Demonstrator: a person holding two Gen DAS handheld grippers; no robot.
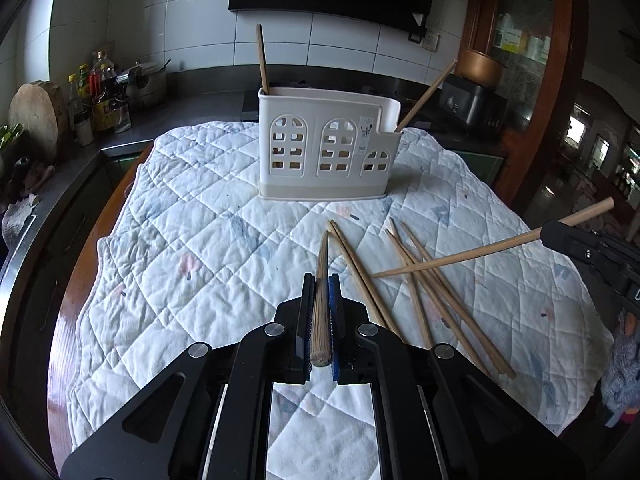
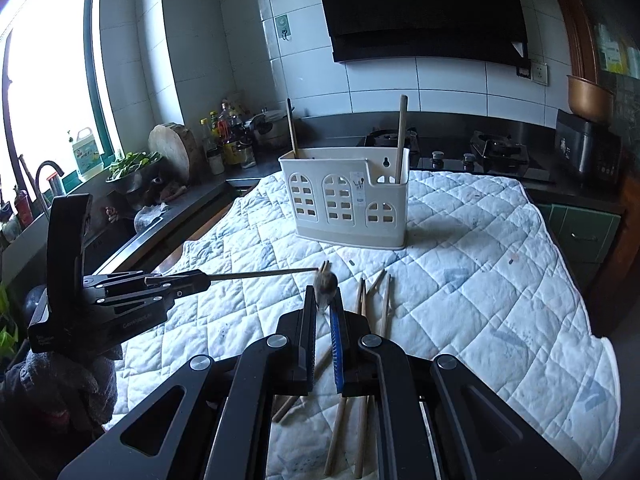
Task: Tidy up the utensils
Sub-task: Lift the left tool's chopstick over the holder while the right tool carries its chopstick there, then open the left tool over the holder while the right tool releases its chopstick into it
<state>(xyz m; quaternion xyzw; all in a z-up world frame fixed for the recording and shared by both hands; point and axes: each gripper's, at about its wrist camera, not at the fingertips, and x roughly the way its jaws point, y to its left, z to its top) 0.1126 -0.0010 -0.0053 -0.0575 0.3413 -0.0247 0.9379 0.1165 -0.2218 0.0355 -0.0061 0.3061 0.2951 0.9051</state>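
Two slim wooden chopsticks (image 1: 321, 304), each clamped; perhaps bamboo, round-ended.

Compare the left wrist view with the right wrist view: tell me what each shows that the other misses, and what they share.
Only the left wrist view shows the left gripper from behind, shut on a chopstick lying along its fingers, and a glass-fronted cabinet. Only the right wrist view shows the window, faucet, gas stove and the right gripper gripping a chopstick end-on. Both show the white utensil holder with two chopsticks in it, the quilted cloth and loose chopsticks.
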